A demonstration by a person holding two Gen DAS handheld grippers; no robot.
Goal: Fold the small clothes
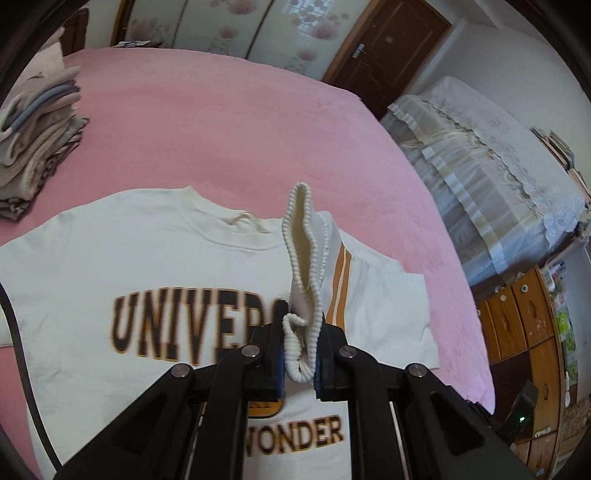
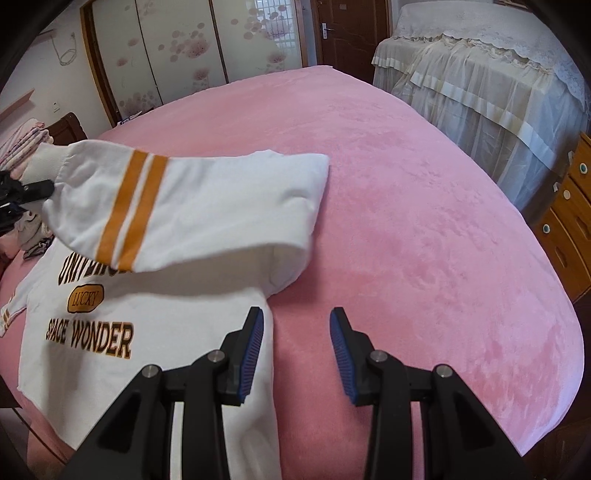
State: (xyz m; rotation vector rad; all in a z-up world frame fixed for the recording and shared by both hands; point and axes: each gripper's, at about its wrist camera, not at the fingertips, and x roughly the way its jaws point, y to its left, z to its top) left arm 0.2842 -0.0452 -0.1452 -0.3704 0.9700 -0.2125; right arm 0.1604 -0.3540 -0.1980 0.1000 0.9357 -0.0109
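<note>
A white sweatshirt (image 1: pixel 129 266) with dark "UNIVERSE" and "SPACE WONDER" lettering lies face up on a pink bed (image 1: pixel 240 129). My left gripper (image 1: pixel 300 350) is shut on the ribbed cuff (image 1: pixel 303 266) of its orange-striped sleeve and holds it above the chest. In the right wrist view the lifted sleeve (image 2: pixel 192 206) stretches leftward across the sweatshirt (image 2: pixel 147 350) to the left gripper (image 2: pixel 31 192). My right gripper (image 2: pixel 297 343) is open and empty, low over the sweatshirt's right edge and the pink bed (image 2: pixel 424 240).
A stack of folded clothes (image 1: pixel 40 140) sits at the bed's far left. A cream-covered piece of furniture (image 2: pixel 480 74) stands beyond the bed's right side, with wooden drawers (image 2: pixel 569 221) beside it. Wardrobe doors (image 2: pixel 177 48) and a brown door (image 2: pixel 351 33) are behind.
</note>
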